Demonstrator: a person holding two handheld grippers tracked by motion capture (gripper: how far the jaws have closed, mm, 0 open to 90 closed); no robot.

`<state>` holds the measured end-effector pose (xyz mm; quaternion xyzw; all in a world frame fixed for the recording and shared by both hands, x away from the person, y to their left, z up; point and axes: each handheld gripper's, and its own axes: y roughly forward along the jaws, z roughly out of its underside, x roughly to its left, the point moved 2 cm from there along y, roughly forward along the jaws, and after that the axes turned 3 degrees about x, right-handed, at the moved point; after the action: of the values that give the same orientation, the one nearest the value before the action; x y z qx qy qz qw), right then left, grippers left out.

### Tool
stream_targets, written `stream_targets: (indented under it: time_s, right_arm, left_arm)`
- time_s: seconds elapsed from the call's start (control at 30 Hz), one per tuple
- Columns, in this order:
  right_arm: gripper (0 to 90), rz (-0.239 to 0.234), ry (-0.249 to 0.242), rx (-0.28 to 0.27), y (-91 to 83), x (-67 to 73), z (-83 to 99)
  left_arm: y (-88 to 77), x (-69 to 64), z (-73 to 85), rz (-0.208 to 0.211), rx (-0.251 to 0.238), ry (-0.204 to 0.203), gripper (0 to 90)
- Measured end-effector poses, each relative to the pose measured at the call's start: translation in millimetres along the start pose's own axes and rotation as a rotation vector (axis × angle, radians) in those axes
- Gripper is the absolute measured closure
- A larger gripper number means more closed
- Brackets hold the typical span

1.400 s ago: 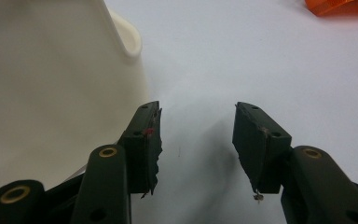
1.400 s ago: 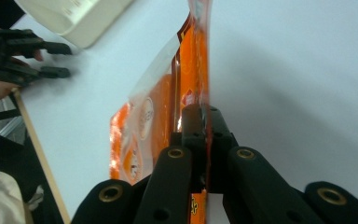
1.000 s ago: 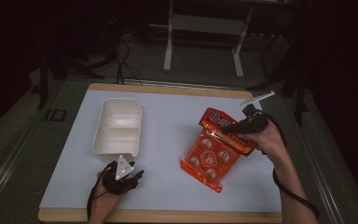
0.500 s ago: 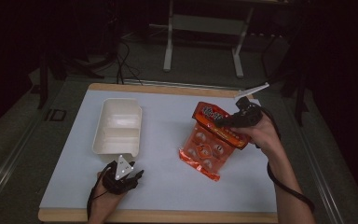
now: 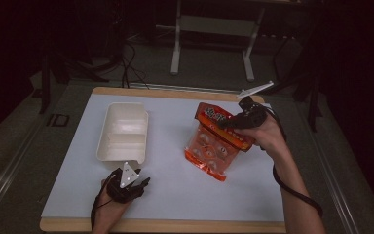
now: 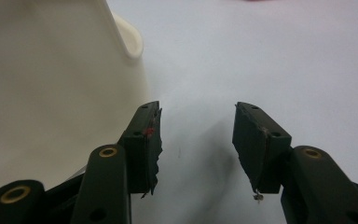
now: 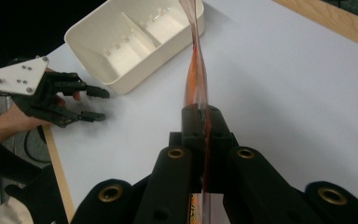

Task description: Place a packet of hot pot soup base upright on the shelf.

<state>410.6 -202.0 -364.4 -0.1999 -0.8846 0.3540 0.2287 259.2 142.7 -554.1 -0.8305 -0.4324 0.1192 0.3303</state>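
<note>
An orange snack bag (image 5: pixel 213 145) hangs tilted over the right half of the white table (image 5: pixel 185 195), with its lower end near the surface. My right gripper (image 5: pixel 222 123) is shut on its upper edge. In the right gripper view the thin bag edge (image 7: pixel 196 70) rises from my shut right gripper (image 7: pixel 200 112). A cream compartment tray (image 5: pixel 123 130) lies at the left, also in the right gripper view (image 7: pixel 135 42). My left gripper (image 5: pixel 145 183) rests open near the front edge, just below the tray. Its open jaws (image 6: pixel 198 109) hold nothing, beside the tray wall (image 6: pixel 51 70).
The table has a wooden rim (image 5: pixel 175 91) along the far side. Beyond it stand a metal frame's legs (image 5: pixel 177 48) and cables on a dark floor. From the right gripper view, the left gripper (image 7: pixel 103 104) lies near the table's edge.
My right gripper has carried the bag a little left and away, toward the tray. The left gripper has stayed put.
</note>
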Motion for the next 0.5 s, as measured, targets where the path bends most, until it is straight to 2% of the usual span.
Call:
stream_targets:
  time_s: [0.5]
  right_arm:
    - [90.0,0.026,-0.044,-0.01,4.7,10.8,-17.0]
  left_arm:
    - [-0.1,0.1,0.0,0.001,0.001,-0.001,51.9]
